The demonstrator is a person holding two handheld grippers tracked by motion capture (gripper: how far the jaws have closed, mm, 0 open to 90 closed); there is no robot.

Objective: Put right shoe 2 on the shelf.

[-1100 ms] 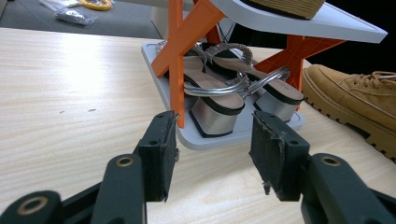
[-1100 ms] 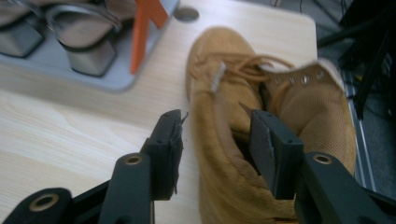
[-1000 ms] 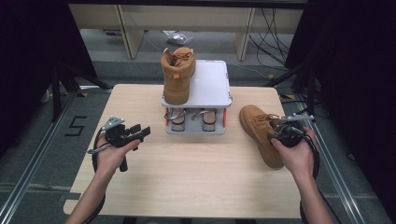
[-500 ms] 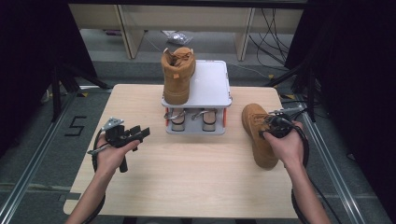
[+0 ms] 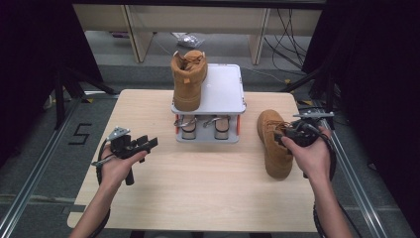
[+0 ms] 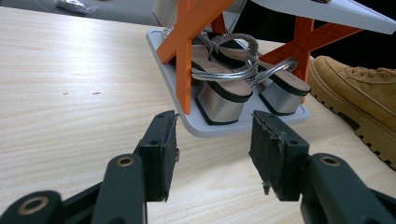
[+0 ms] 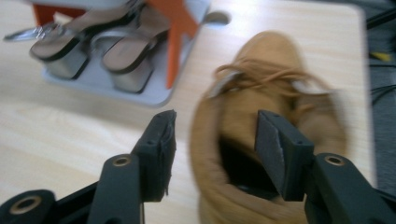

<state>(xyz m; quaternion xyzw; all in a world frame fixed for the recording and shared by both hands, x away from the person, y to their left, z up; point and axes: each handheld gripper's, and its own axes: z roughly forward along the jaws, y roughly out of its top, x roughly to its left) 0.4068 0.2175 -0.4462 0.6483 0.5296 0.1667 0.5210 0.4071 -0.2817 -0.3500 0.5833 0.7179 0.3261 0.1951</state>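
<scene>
Right of the two-tier shoe rack (image 5: pixel 218 96), the loose tan boot (image 5: pixel 275 144) is left lying on the table while the right gripper (image 7: pixel 212 154), jaws just widened, straddles its collar unclenched, apparently for regripping; the left gripper (image 6: pixel 212 158) is held parted and empty.

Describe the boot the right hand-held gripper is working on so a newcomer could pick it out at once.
Start at the small white two-tier rack at the far middle of the wooden table. To its right, a tan lace-up boot lies on the tabletop beside the right hand-held gripper. Its twin boot stands up on the rack's top shelf instead.
</scene>
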